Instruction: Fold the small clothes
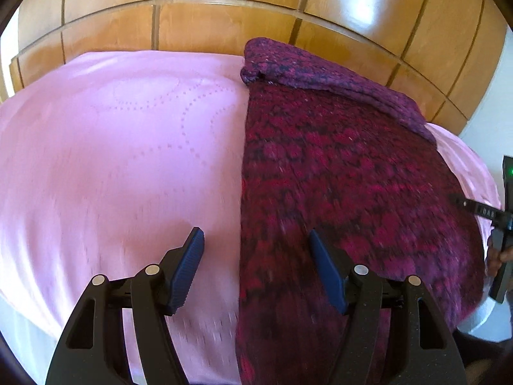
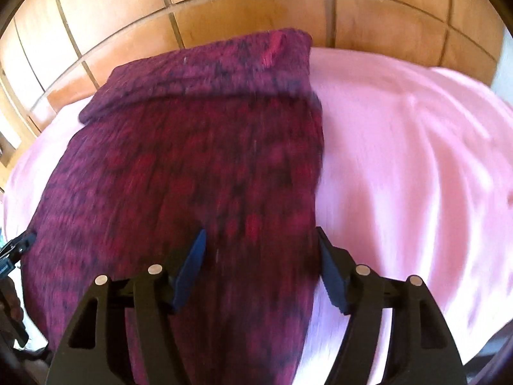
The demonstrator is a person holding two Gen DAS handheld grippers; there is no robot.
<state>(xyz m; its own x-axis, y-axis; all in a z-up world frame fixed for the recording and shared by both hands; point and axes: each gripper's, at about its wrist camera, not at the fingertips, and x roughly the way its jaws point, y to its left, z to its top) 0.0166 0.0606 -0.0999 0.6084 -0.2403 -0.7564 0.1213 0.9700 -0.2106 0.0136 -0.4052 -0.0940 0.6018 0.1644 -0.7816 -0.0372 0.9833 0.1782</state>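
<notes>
Knit garment (image 1: 346,173) lies flat on the pink bedspread (image 1: 112,160), far end already folded over; it looks thick, soft, floppy and grippy, so pinch the near corners or side edges. Left gripper (image 1: 256,268) and right gripper (image 2: 261,268) both gape wide, holding nothing. The near hem is cut off below the fingers, and motion blur hides the knit detail.
</notes>
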